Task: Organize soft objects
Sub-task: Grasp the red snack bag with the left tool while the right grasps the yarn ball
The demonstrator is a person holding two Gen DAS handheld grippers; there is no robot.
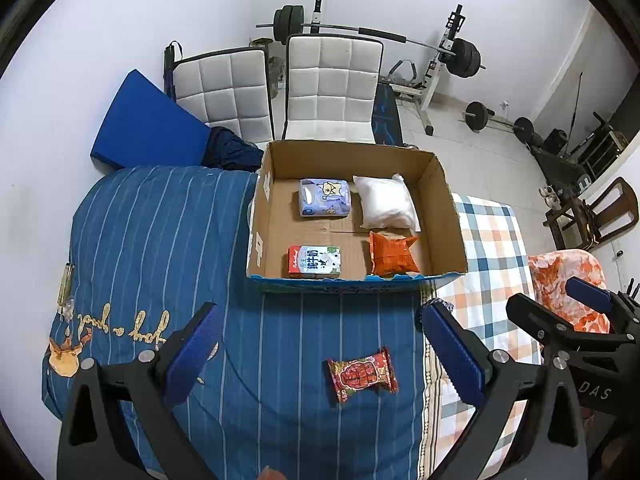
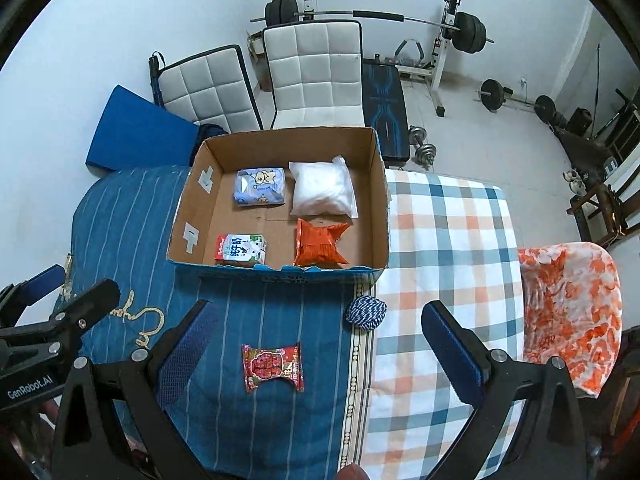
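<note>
A cardboard box (image 1: 448, 216) (image 2: 380, 200) stands on the bed and holds a blue tissue pack (image 1: 324, 197) (image 2: 260, 185), a white pillow bag (image 1: 386, 201) (image 2: 323, 189), a milk carton (image 1: 314, 261) (image 2: 241, 250) and an orange packet (image 1: 392, 254) (image 2: 320, 244). A red snack packet (image 1: 362, 374) (image 2: 273, 366) lies on the blue striped quilt in front of the box. A blue-white rope ball (image 2: 366, 312) rests at the quilt's edge. My left gripper (image 1: 320, 354) hangs open above the red packet. My right gripper (image 2: 320, 350) is open too, above the quilt between packet and ball.
A checked blanket (image 2: 444, 240) covers the bed's right half, with an orange-white cloth (image 2: 568, 304) on a chair beside it. Two white padded chairs (image 1: 332, 84), a blue mat (image 1: 148, 120) and barbell gear (image 2: 460, 32) stand behind the bed.
</note>
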